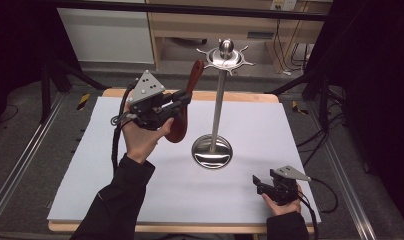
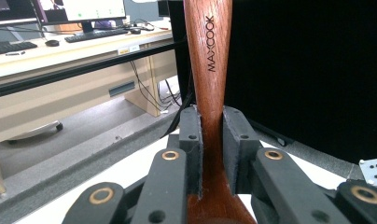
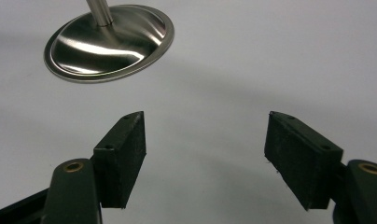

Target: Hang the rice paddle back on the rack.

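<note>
A dark red-brown wooden spoon (image 1: 181, 116) is held upright above the white table, handle tip (image 1: 197, 66) up and bowl down. My left gripper (image 1: 182, 99) is shut on its neck; in the left gripper view the two pads clamp the handle (image 2: 210, 70), stamped MAXCOOK. To the spoon's right stands a steel utensil stand (image 1: 218, 95) with a round base (image 1: 212, 151) and a hooked crown (image 1: 225, 56); the handle tip is just left of the crown. My right gripper (image 1: 256, 183) rests open and empty low at the front right, its pads (image 3: 121, 158) wide apart, facing the stand's base (image 3: 109, 42).
The white sheet (image 1: 90, 165) covers a wooden table, with bare room at the left and front. Black frame legs (image 1: 45, 85) and cables stand on the grey floor around it. A wooden desk (image 1: 230, 25) lies behind the table.
</note>
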